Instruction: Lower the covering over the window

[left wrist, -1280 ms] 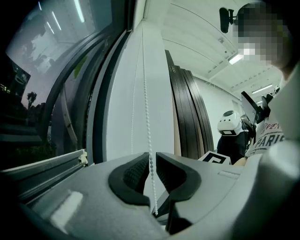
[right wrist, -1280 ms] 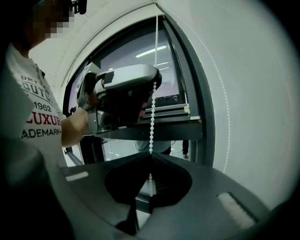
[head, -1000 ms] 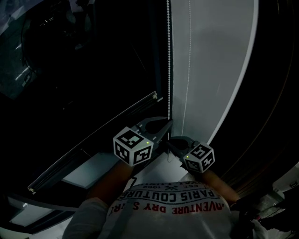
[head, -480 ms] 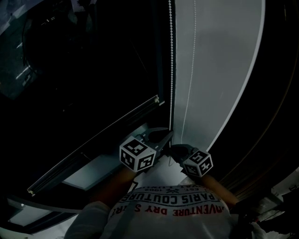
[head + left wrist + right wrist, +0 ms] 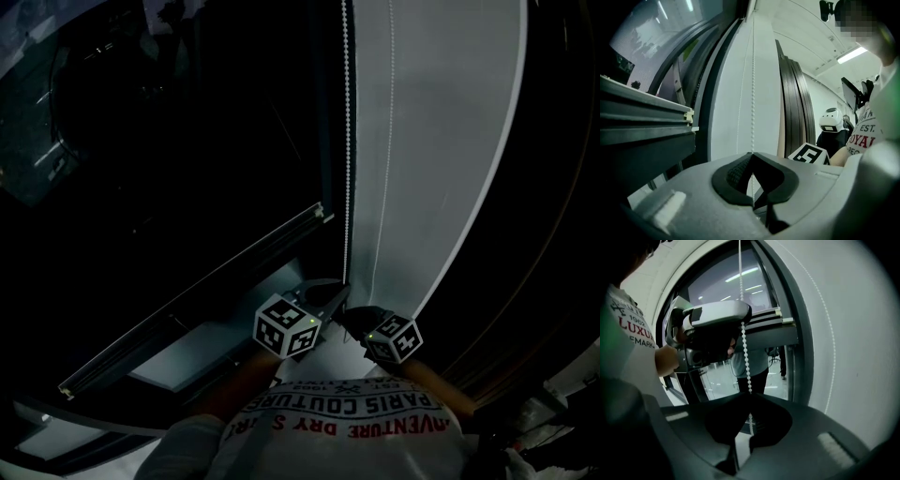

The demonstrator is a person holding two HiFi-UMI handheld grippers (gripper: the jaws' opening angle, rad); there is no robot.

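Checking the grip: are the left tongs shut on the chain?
Shut: the left tongs meet on the chain, which runs down between them.

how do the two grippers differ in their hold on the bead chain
The left gripper clamps the bead chain higher; the right gripper clamps it below. The left reaches from the window side, the right from the wall side. Both are shut on one strand.

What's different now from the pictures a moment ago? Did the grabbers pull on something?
The left gripper and the right gripper both moved down, pulling the bead chain with them. The blind's bottom bar dropped a little lower over the window. Unchanged: both stay shut on the same strand of chain, left above right.
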